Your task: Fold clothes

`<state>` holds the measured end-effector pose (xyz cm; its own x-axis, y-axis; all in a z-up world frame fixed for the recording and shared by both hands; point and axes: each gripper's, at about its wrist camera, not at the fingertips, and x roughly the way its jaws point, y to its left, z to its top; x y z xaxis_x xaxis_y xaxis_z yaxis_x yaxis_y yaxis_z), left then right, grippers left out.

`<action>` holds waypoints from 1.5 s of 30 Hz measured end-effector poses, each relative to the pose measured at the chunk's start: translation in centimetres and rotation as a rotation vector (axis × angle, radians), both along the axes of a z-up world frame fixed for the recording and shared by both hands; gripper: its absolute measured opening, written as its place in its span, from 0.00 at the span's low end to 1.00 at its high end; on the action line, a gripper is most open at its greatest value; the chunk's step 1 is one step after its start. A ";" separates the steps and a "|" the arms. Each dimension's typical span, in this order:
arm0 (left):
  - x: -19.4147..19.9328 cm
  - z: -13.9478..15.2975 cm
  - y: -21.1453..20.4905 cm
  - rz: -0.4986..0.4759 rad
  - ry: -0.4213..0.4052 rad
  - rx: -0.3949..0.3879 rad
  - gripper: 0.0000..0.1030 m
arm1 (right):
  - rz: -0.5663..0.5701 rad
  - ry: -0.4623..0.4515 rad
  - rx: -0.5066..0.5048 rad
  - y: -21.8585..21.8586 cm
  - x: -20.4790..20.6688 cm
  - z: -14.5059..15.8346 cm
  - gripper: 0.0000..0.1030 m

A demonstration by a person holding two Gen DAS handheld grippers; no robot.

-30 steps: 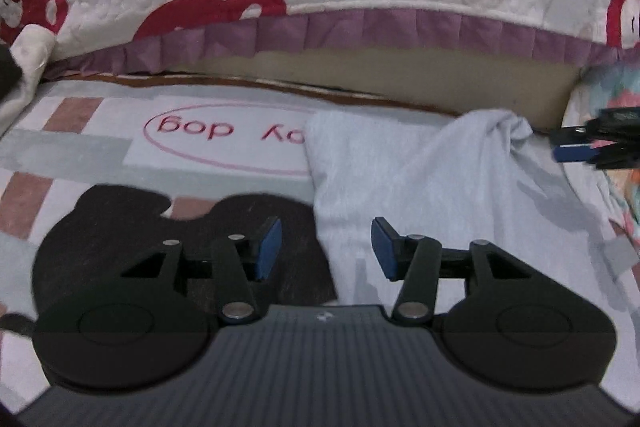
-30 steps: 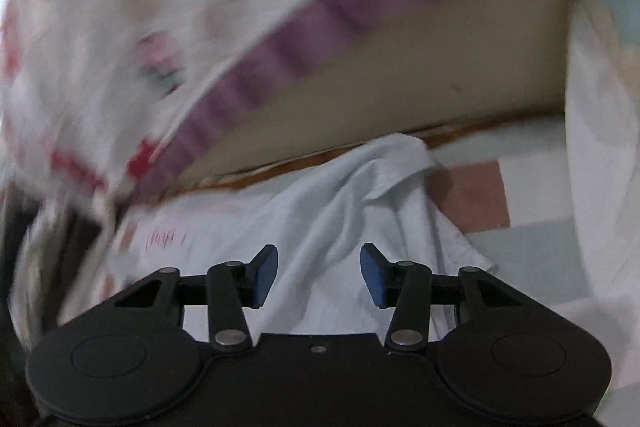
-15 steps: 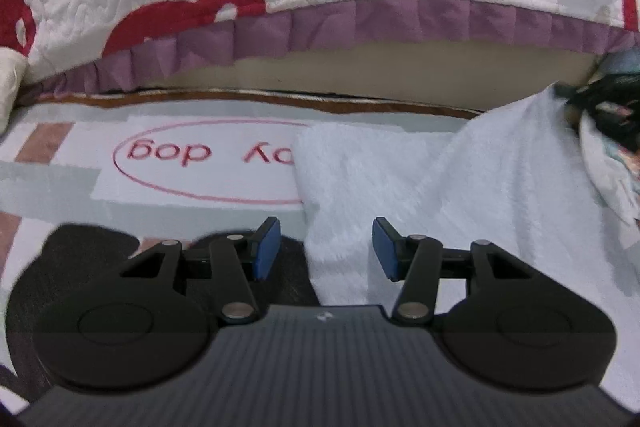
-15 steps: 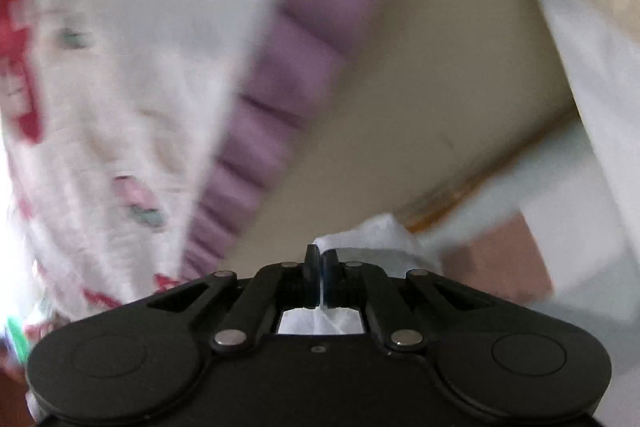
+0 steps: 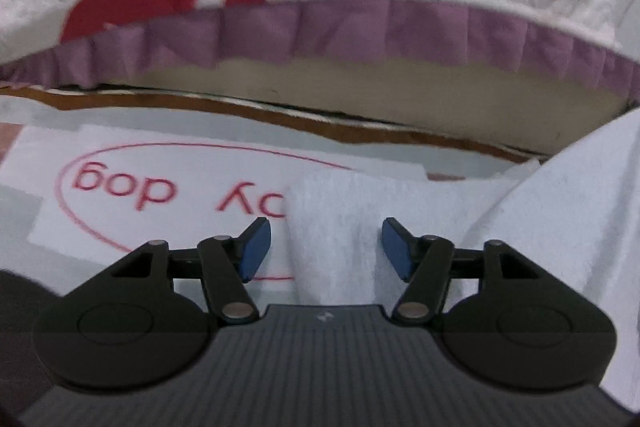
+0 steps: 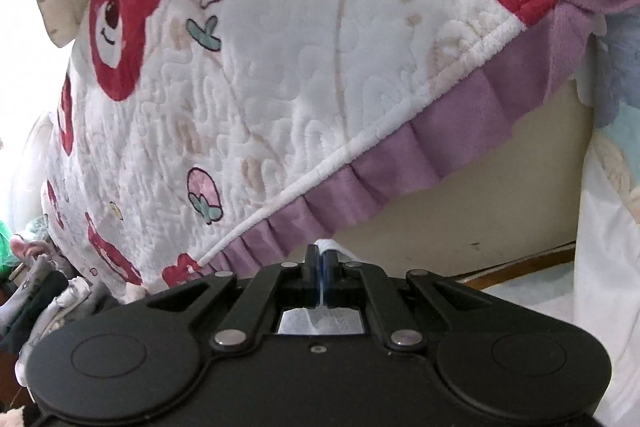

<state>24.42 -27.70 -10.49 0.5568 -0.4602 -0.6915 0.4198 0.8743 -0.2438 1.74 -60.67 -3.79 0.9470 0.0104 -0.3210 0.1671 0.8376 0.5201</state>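
A pale blue-white garment (image 5: pixel 540 223) lies on the printed mat, its right side lifted into a slope. My left gripper (image 5: pixel 324 247) is open just above the garment's near left edge, and the cloth edge runs between its blue pads (image 5: pixel 256 247). In the right wrist view my right gripper (image 6: pixel 320 263) is shut on a small fold of the same pale garment (image 6: pixel 332 247), raised and tilted against the quilt. Most of the garment is hidden under the right gripper's body.
A quilted white cover with red bears and a purple frill (image 5: pixel 360 27) hangs over a beige base (image 5: pixel 380 91) just behind the mat (image 5: pixel 168 195). A heap of other clothes (image 6: pixel 48 291) sits at the left in the right wrist view. A dark patch (image 5: pixel 20 303) marks the mat's near left.
My right gripper closed on the garment's far corner and lifted it. My left gripper moved forward and lower to the garment's left edge, staying open.
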 end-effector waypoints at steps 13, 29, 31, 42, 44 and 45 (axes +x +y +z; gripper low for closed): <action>0.4 -0.7 1.4 0.113 -0.037 0.044 0.02 | -0.026 0.115 -0.552 6.0 3.0 5.9 0.01; -10.5 4.0 -2.3 -0.112 -0.165 0.002 0.42 | -0.148 0.251 0.286 -4.9 -1.8 -7.7 0.43; -11.1 3.6 -3.3 -0.147 -0.137 -0.009 0.42 | -0.124 0.223 0.352 -4.8 -2.0 -8.8 0.52; -11.1 2.2 -2.2 -0.103 0.002 -0.094 0.42 | -0.030 0.156 0.200 -3.1 3.2 -8.8 0.05; -11.2 2.5 -1.6 -0.080 -0.004 -0.126 0.42 | 0.034 0.103 0.037 0.1 2.5 -6.1 0.04; -11.2 2.7 -1.3 -0.068 -0.010 -0.150 0.42 | 0.066 0.094 -0.057 2.4 2.2 -4.9 0.04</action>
<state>13.17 -29.00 -7.75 0.5275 -0.5950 -0.6064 0.4802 0.7976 -0.3649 3.95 -58.23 -8.65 0.9105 0.0508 -0.4104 0.1567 0.8761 0.4560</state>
